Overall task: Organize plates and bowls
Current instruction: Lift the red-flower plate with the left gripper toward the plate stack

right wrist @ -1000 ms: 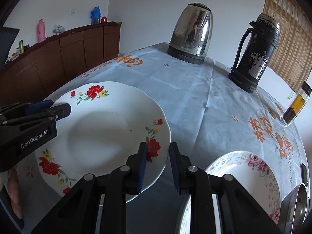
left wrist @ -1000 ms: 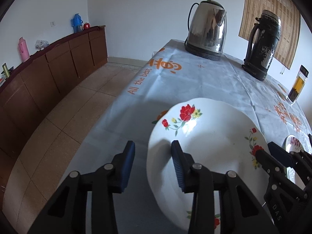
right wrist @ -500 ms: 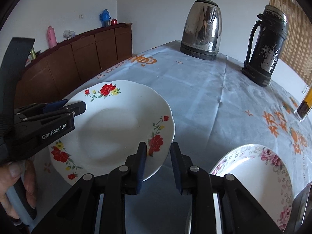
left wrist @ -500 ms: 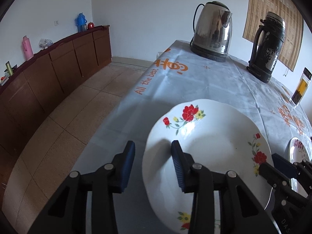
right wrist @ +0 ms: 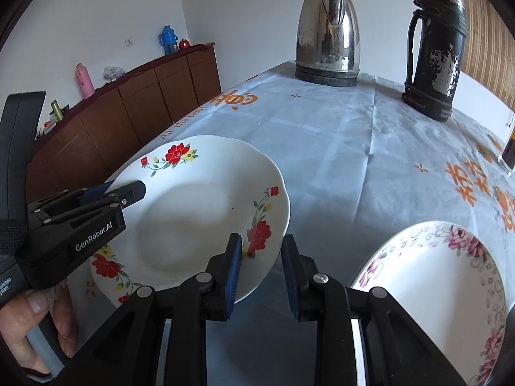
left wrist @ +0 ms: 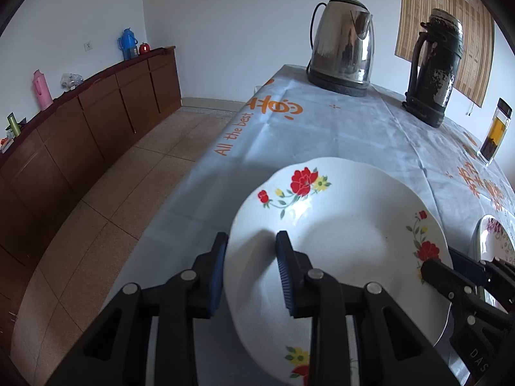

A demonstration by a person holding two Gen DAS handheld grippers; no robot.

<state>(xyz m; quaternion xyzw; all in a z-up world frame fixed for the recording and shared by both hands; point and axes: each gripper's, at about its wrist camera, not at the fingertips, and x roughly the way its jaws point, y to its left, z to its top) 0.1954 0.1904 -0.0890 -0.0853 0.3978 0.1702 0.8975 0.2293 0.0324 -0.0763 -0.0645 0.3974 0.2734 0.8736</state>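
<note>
The left gripper (left wrist: 249,259) has the near-left rim of the red-flowered plate (left wrist: 341,241) between its two blue-padded fingers (left wrist: 285,265). Its jaws have just been closing and now stand narrow around the rim, the left pad against the plate's outer edge and the right one over the inner slope. Whether both pads truly press on it cannot be told.

The right gripper (right wrist: 260,267) straddles the opposite rim of the same plate (right wrist: 199,212), beside a red flower spray. Its jaws are narrow too, with the rim between them: the left pad lies over the plate, and the right pad stands off with a visible gap beside it. The left gripper shows in this view as well, and a hand (right wrist: 35,325) wraps its handle (only fingers and a thumb are seen).

The plate sits near the table's left edge on the pale printed tablecloth (right wrist: 338,148). A second plate with pink flowers (right wrist: 444,276) lies just to its right, apart from it. Farther back stand a steel kettle (left wrist: 342,54) and a dark flask (left wrist: 434,67), and a brown sideboard (left wrist: 96,122) runs along the wall.
</note>
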